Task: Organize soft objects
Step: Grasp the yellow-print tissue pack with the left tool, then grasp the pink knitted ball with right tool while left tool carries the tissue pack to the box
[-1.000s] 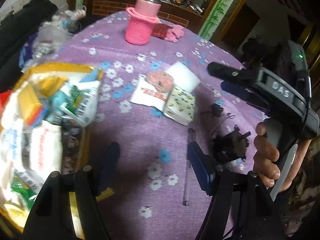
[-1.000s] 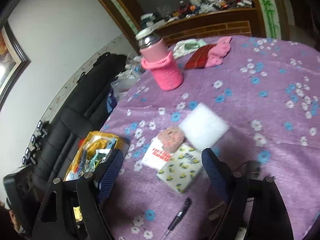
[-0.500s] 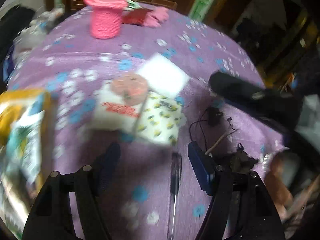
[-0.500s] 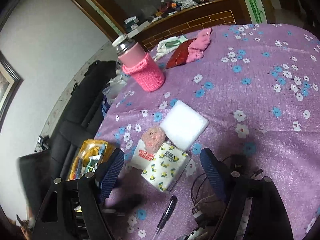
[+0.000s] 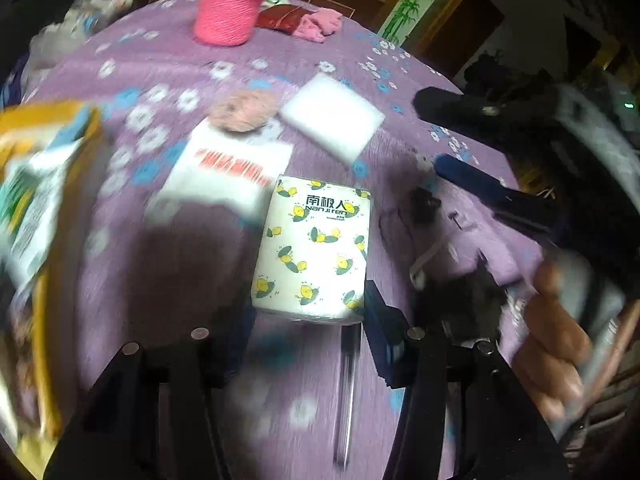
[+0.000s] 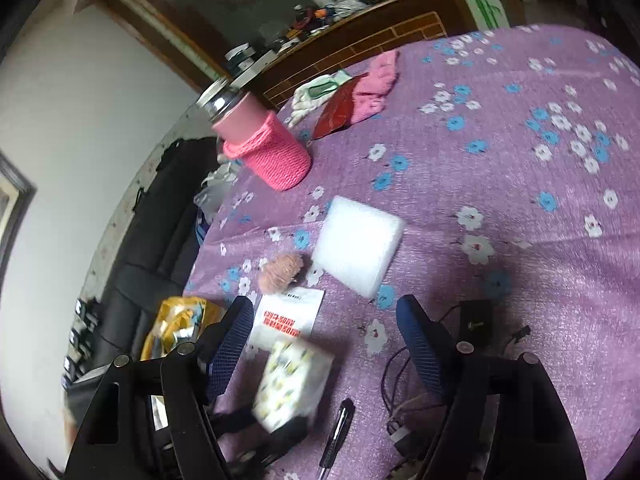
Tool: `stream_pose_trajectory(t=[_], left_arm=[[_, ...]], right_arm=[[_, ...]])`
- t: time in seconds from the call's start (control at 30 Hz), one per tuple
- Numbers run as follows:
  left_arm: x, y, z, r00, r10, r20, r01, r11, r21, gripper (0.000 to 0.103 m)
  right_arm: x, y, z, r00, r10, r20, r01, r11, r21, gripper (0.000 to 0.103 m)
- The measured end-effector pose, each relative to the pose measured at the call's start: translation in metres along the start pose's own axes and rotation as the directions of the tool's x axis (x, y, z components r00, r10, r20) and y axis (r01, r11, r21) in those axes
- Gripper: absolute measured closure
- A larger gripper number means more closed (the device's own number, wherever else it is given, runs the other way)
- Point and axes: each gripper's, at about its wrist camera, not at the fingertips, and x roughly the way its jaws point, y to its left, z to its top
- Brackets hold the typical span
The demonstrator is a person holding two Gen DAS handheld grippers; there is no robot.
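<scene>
A white tissue pack with a bee print (image 5: 314, 246) lies on the purple flowered tablecloth (image 5: 168, 280). My left gripper (image 5: 306, 330) is open, its blue-padded fingers either side of the pack's near end; the pack also shows in the right wrist view (image 6: 292, 384). Beyond it lie a white packet with red print (image 5: 228, 168), a fuzzy pink puff (image 5: 244, 110) and a white foam pad (image 5: 332, 116). My right gripper (image 6: 324, 344) is open and empty above the table, and it shows in the left wrist view (image 5: 492, 152).
A yellow bag of snack packets (image 5: 36, 200) sits at the left. A pen (image 5: 346, 396) lies near me. A black charger and cables (image 5: 428, 216) lie at the right. A flask in a pink knitted sleeve (image 6: 264, 148) and a pink cloth (image 6: 376, 88) stand further back.
My left gripper has moved forward and right to the bee-print tissue pack, which now sits between its open fingers. The right gripper has swung a little; its view has tilted.
</scene>
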Motion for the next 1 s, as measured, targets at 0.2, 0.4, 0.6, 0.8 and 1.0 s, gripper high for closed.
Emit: stream_pose_trajectory(t=[0.2,0.4,0.6,0.8,1.0], left_arm=[[-0.057,0.041,-0.033,0.971,-0.238,0.038,0.24,0.966,-0.092,0.053],[-0.127,0.071,-0.055,0.953,-0.226,0.202,0.253,0.959,-0.124,0.053],[-0.171,0.087,-0.074,0.94,-0.196,0.281,0.231,0.968,-0.101,0.053],[-0.171,0.105,-0.075,0.949,-0.166,0.269,0.208,0.968,-0.138,0.053],[-0.191,0.126,-0.075,0.942,-0.126,0.312,0.18,0.972,-0.154,0.053]], right_arm=[[0.008,0.038,-0.002,0.999,0.023,-0.028,-0.026,0.994,-0.11,0.028],[0.053,0.059,0.011,0.995,-0.049,-0.091,0.043,0.997,-0.062,0.035],[0.101,0.075,0.011,0.983,-0.153,-0.103,0.152,0.988,-0.024,0.036],[0.15,0.075,0.017,0.952,-0.295,-0.078,0.292,0.955,-0.05,0.06],[0.124,0.096,0.018,0.957,-0.287,-0.039,0.283,0.956,-0.079,0.073]])
